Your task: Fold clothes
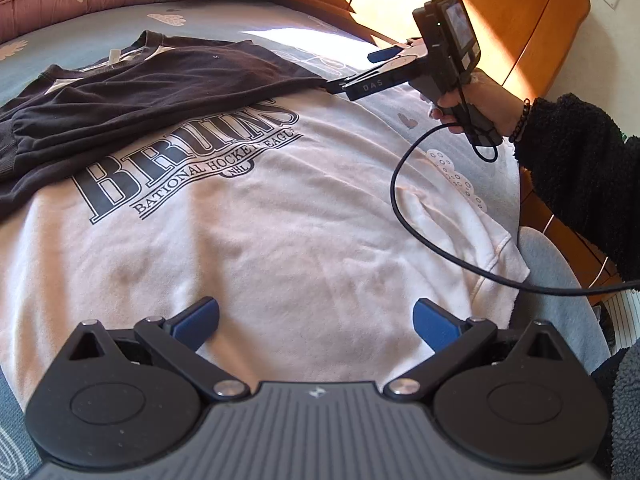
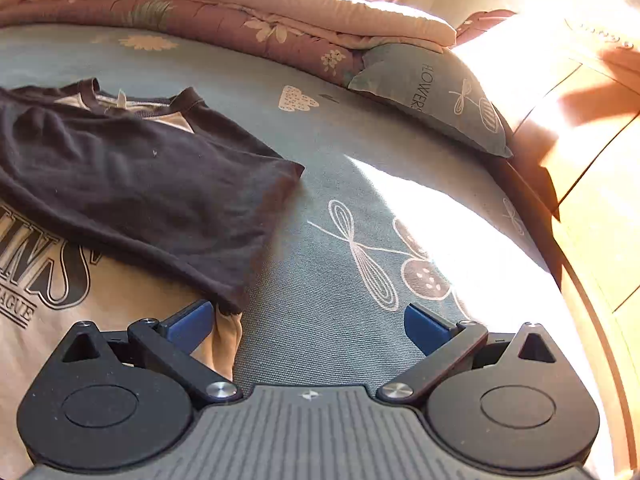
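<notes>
A pale sweatshirt with a dark "BRUINS" print lies flat on the bed, chest up. Its black sleeve is folded across the upper chest. My left gripper hovers open over the lower part of the sweatshirt, with nothing between its fingers. My right gripper is held at the right end of the folded sleeve and is open. In the right wrist view the right gripper is wide open; the sleeve's folded corner lies just beside the left finger, and pale fabric lies under it.
A grey-blue patterned bedsheet lies under everything. A "FLOWERS" pillow and a folded floral quilt lie at the far side. A wooden headboard stands on the right. A black cable hangs from the person's hand.
</notes>
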Action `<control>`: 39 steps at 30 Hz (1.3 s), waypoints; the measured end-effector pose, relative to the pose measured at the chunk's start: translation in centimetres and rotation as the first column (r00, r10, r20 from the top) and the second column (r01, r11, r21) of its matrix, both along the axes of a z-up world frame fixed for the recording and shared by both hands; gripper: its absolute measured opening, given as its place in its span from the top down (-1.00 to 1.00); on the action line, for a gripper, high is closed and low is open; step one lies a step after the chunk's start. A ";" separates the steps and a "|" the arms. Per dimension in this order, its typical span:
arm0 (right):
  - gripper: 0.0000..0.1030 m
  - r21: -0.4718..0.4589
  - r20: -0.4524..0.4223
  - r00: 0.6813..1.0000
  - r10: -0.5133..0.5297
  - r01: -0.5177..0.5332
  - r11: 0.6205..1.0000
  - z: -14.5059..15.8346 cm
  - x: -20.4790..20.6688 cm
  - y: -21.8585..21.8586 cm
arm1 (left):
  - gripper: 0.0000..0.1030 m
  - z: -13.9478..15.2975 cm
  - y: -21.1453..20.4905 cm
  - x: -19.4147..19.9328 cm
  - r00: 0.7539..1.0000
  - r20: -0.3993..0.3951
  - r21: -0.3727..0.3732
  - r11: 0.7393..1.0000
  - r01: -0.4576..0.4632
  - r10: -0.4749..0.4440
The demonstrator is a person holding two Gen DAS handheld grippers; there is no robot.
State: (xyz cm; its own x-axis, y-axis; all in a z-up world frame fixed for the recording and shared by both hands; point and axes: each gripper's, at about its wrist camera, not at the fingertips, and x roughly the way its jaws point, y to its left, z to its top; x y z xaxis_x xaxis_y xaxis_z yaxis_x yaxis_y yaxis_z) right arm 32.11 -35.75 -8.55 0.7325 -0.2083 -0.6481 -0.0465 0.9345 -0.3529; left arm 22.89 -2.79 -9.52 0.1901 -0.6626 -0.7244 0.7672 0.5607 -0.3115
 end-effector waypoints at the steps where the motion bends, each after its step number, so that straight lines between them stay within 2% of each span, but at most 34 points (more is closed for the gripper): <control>1: -1.00 -0.010 -0.001 1.000 0.011 -0.011 1.000 -0.4 0.3 0.3 | -0.99 0.0 0.0 0.0 1.000 -0.002 -0.003 1.000 -0.001 0.001; 6: -1.00 -0.085 0.026 0.999 0.020 -0.018 0.996 -1.6 2.1 1.8 | -0.99 -0.1 0.2 0.2 1.000 -0.011 -0.018 1.000 -0.002 0.001; 8: -1.00 -0.133 0.045 0.998 -0.032 0.038 0.990 -1.5 2.3 1.5 | -0.99 -0.2 0.3 0.3 1.000 -0.013 -0.022 1.000 -0.002 0.001; 9: -1.00 -0.126 0.055 0.996 -0.064 0.071 0.989 -1.4 2.2 0.6 | -0.99 -0.2 0.3 0.3 1.000 -0.013 -0.021 1.000 -0.001 0.001; 11: -1.00 0.034 0.046 0.993 -0.113 0.111 0.993 -1.5 1.9 -2.1 | -0.99 -0.2 0.3 0.2 1.000 -0.010 -0.019 1.000 0.000 0.000; 12: -1.00 0.129 0.029 0.989 -0.145 0.140 0.982 -1.6 1.8 -3.5 | -0.99 -0.2 0.3 0.2 1.000 -0.009 -0.018 1.000 0.000 0.000; 14: -1.00 0.276 0.002 0.978 -0.211 0.202 0.940 -2.0 1.7 -5.3 | -0.99 -0.2 0.3 0.2 1.000 -0.010 -0.018 1.000 -0.003 0.003; 17: -1.00 0.387 -0.029 0.955 -0.295 0.283 0.877 -2.4 1.4 -6.2 | -0.99 -0.1 0.4 0.2 1.000 -0.009 -0.017 1.000 -0.006 0.006; 19: -1.00 0.329 -0.028 0.957 -0.290 0.283 0.901 -2.2 1.3 -4.9 | -0.99 -0.1 0.4 0.2 1.000 -0.006 -0.013 1.000 -0.006 0.006; 21: -1.00 0.191 0.022 0.973 -0.231 0.223 0.956 -2.0 0.9 -2.5 | -0.99 -0.1 0.3 0.2 1.000 -0.005 -0.010 1.000 -0.006 0.006; 23: -1.00 0.042 0.060 0.986 -0.157 0.155 0.987 -2.2 0.8 -0.4 | -0.99 -0.1 0.2 0.1 1.000 -0.003 -0.008 1.000 -0.006 0.006; 26: -1.00 -0.148 0.110 0.991 -0.076 0.092 0.985 -3.0 1.8 2.3 | -0.99 -0.1 0.2 0.1 1.000 -0.003 -0.010 1.000 -0.007 0.007; 28: -1.00 -0.291 0.137 0.991 -0.010 0.050 0.955 -3.6 2.4 3.9 | -0.99 -0.1 0.3 0.2 1.000 -0.007 -0.015 1.000 -0.007 0.007; 29: -1.00 -0.384 0.139 0.989 0.046 0.011 0.923 -4.0 2.5 4.8 | -0.99 -0.1 0.3 0.2 1.000 -0.008 -0.016 1.000 -0.006 0.006; 31: -1.00 -0.492 0.130 0.983 0.131 -0.051 0.869 -4.2 2.1 5.9 | -0.99 -0.1 0.3 0.2 1.000 -0.009 -0.018 1.000 -0.006 0.005; 37: -1.00 -0.644 0.063 0.964 0.258 -0.158 0.749 -4.0 0.4 6.7 | -0.99 -0.1 0.2 0.2 1.000 -0.006 -0.015 1.000 -0.007 0.007; 39: -1.00 -0.668 0.040 0.975 0.220 -0.138 0.732 -4.0 0.8 6.1 | -0.99 -0.1 0.2 0.2 1.000 -0.008 -0.017 1.000 -0.008 0.008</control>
